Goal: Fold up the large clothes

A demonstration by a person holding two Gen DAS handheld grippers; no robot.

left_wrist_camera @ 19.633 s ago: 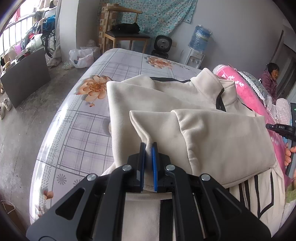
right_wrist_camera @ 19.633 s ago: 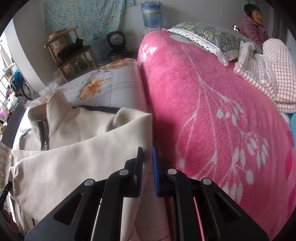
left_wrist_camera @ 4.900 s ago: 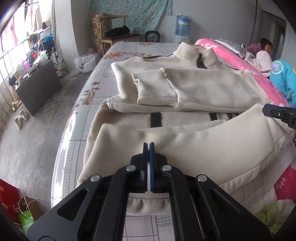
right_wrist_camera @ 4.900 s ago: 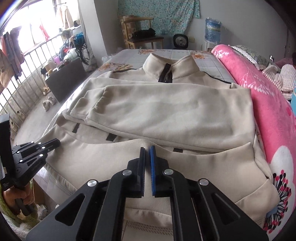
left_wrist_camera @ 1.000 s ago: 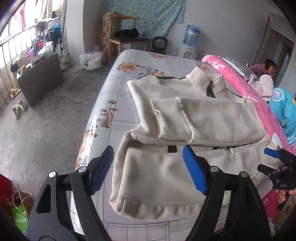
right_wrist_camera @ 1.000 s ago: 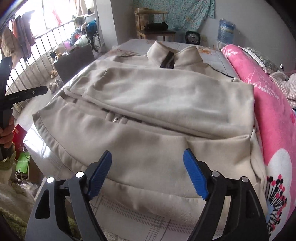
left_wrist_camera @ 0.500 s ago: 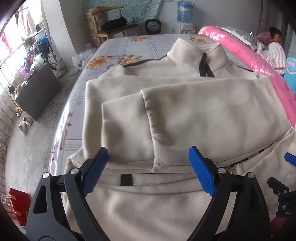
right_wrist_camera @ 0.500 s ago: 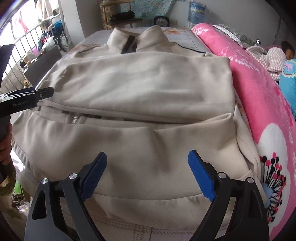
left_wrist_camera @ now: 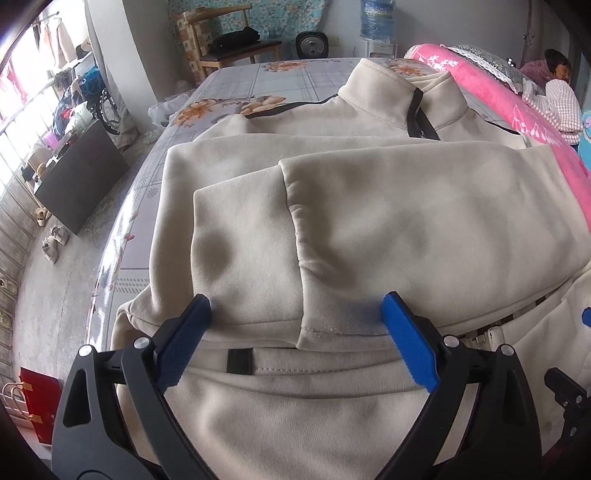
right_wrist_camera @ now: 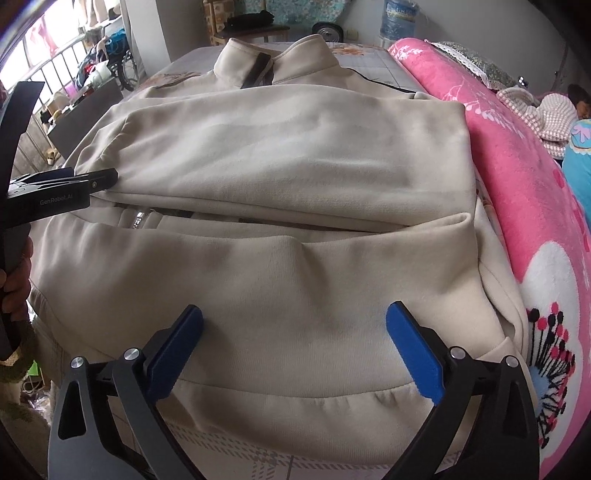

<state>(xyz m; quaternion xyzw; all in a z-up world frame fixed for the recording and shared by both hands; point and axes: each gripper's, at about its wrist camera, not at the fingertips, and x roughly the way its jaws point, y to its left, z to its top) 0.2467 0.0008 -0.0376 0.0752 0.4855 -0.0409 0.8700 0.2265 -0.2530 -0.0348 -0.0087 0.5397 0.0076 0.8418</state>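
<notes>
A large cream jacket (left_wrist_camera: pixel 388 221) (right_wrist_camera: pixel 288 177) with a black zip lies on the bed, both sleeves crossed over the chest and the hem folded up over the lower part. My left gripper (left_wrist_camera: pixel 297 308) hovers over the sleeve cuffs (left_wrist_camera: pixel 251 273), its jaws opening wide, its blue pads at the cloth but not pinching it. Over the folded-up hem (right_wrist_camera: pixel 280 295) hangs my right gripper (right_wrist_camera: pixel 295 314), its jaws likewise opening, nothing pressed between its pads. The left gripper (right_wrist_camera: pixel 88 181) also shows at the left of the right wrist view.
A pink floral blanket (right_wrist_camera: pixel 535 229) borders the jacket on the right. A person (left_wrist_camera: pixel 557 88) lies at the far right. The bed sheet (left_wrist_camera: pixel 280 88) extends behind the collar. Beyond the bed stand a wooden chair (left_wrist_camera: pixel 236 44), a fan (left_wrist_camera: pixel 312 44) and a water bottle (left_wrist_camera: pixel 376 18); bare floor (left_wrist_camera: pixel 55 280) lies left.
Both grippers have let go of the hem and stand wide open. The left one swung rightward and down over the sleeve cuffs; the right one sank a little toward the folded hem.
</notes>
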